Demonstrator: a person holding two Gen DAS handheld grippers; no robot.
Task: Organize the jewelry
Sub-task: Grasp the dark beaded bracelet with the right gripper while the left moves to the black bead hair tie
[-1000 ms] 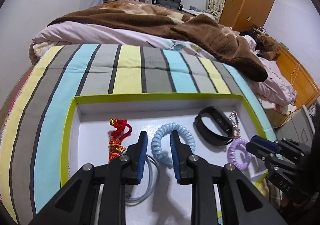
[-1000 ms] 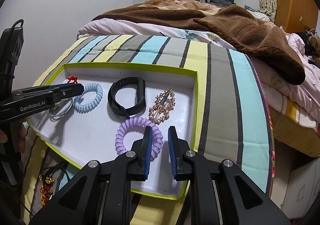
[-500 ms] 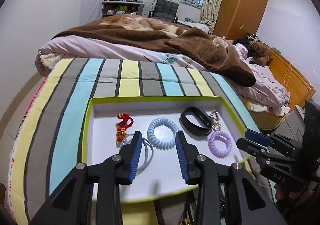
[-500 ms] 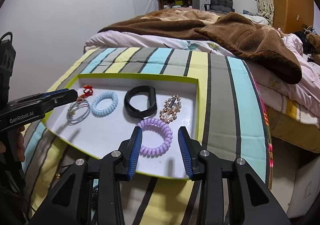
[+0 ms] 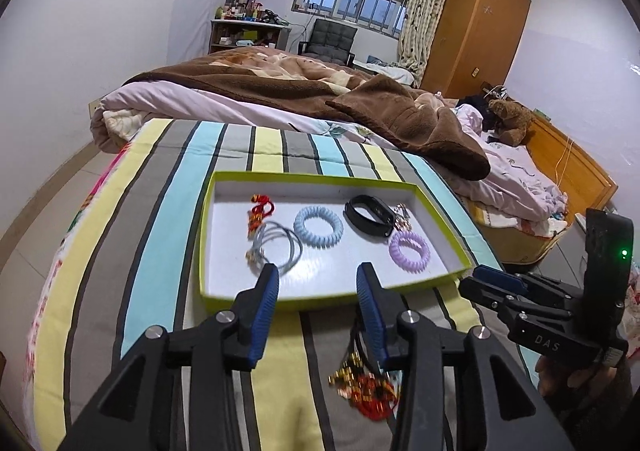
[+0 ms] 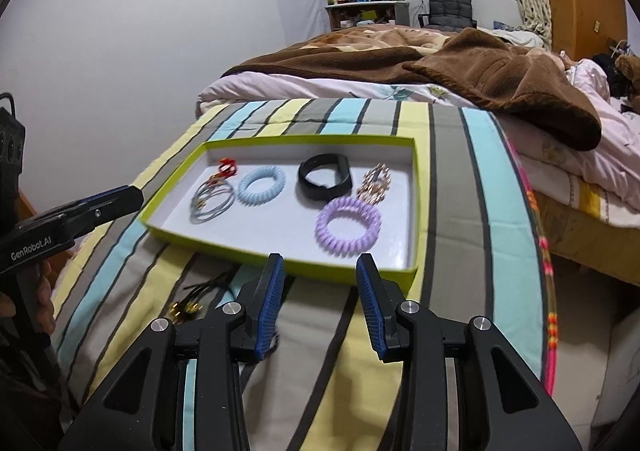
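Note:
A shallow white tray with a lime-green rim (image 5: 208,207) (image 6: 416,187) lies on the striped bedspread. In it lie a red knotted charm (image 5: 260,209), grey cord loops (image 5: 276,247) (image 6: 212,197), a light-blue coil band (image 5: 319,221) (image 6: 262,185), a black wristband (image 5: 370,215) (image 6: 326,175), a gold ornament (image 6: 376,178) and a purple coil band (image 5: 409,247) (image 6: 347,225). A red-and-gold beaded piece with a black cord (image 5: 366,387) (image 6: 188,305) lies on the bedspread in front of the tray. My left gripper (image 5: 316,291) and right gripper (image 6: 320,283) are open and empty, both near the tray's front edge.
The striped bedspread (image 5: 160,211) ends at a drop on the right (image 6: 544,251). A brown blanket (image 5: 320,99) and pale quilt lie bunched behind the tray. A wardrobe, chair and shelf stand at the far wall.
Both grippers have pulled back and up from over the tray and opened wider. The beaded piece in front of the tray has come into view.

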